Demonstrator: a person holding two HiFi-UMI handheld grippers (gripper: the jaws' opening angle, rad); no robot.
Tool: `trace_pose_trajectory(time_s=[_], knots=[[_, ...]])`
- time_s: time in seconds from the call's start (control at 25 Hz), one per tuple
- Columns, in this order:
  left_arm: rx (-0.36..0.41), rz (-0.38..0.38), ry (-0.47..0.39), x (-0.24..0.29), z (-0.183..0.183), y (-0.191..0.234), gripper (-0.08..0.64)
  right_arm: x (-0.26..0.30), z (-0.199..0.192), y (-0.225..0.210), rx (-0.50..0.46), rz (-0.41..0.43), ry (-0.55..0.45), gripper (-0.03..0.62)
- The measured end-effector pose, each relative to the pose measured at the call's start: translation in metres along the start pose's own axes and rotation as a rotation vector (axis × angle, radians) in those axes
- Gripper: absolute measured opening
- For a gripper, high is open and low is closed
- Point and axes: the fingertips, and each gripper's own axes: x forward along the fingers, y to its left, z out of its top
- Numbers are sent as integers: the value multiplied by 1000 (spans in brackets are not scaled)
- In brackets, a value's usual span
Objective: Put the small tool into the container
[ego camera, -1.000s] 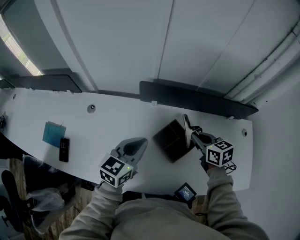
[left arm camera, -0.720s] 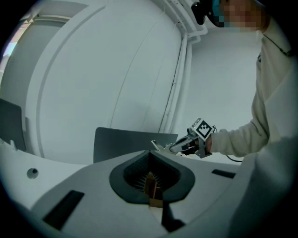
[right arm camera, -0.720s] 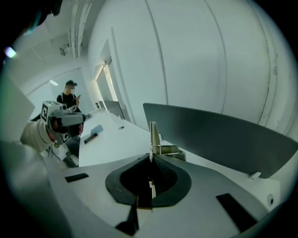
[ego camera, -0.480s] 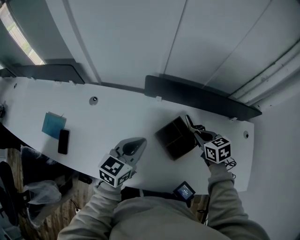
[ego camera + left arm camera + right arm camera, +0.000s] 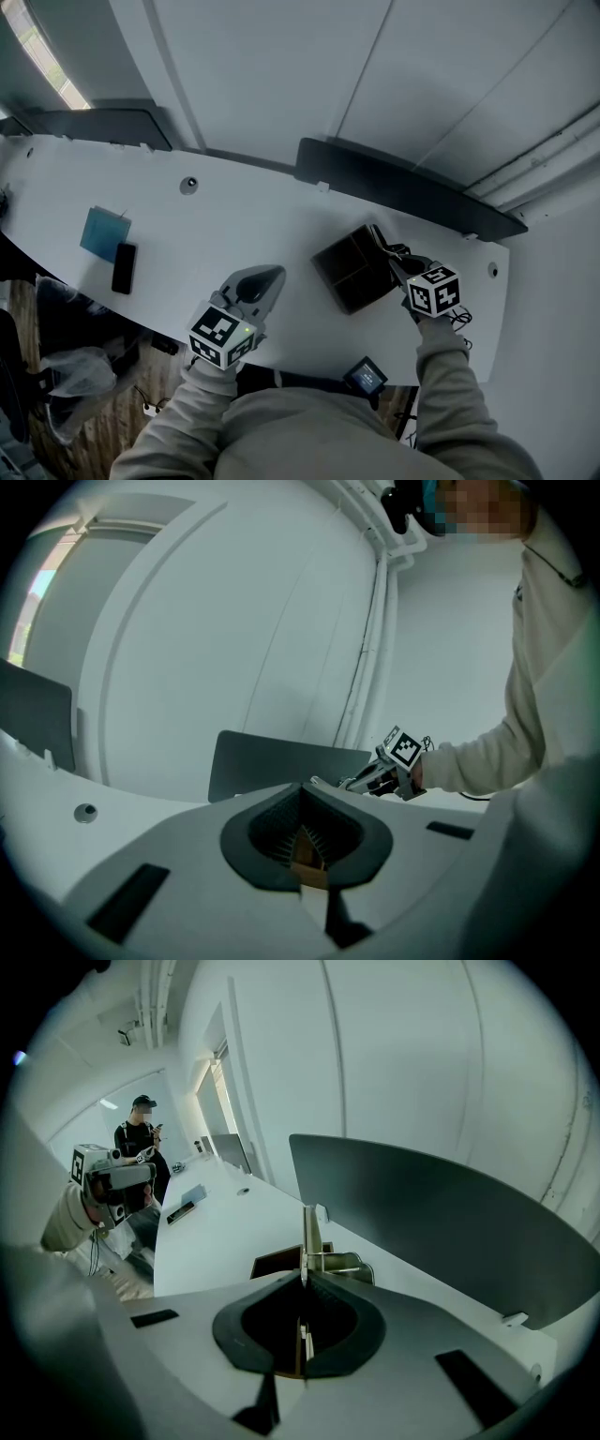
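Observation:
A black container with divided compartments sits on the white desk, right of centre. My right gripper hovers at the container's right edge, shut on a small thin metal tool. The tool sticks out past the jaw tips, over the container. My left gripper rests low near the desk's front edge, left of the container, shut with nothing in it. In the left gripper view, the right gripper shows beyond the shut jaws.
A blue notebook and a black phone lie at the desk's left. A dark panel stands along the back edge. Cables lie beside the container. A small device sits below the front edge. A person stands far off.
The head view has shifted a little. My right gripper with the tool has stayed at the container's right edge, tool tilted slightly lower. The left gripper has barely moved.

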Motion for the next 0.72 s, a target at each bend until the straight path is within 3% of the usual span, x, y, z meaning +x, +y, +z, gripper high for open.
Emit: trace_pose_trajectory(time_s=[0.16, 0.72], knots=[[-24, 52, -18, -6, 0, 13, -5, 6, -5, 0, 1, 10, 15, 21], [-52, 53, 2, -3, -14, 14, -5, 24, -18, -3, -25, 28, 92, 21]])
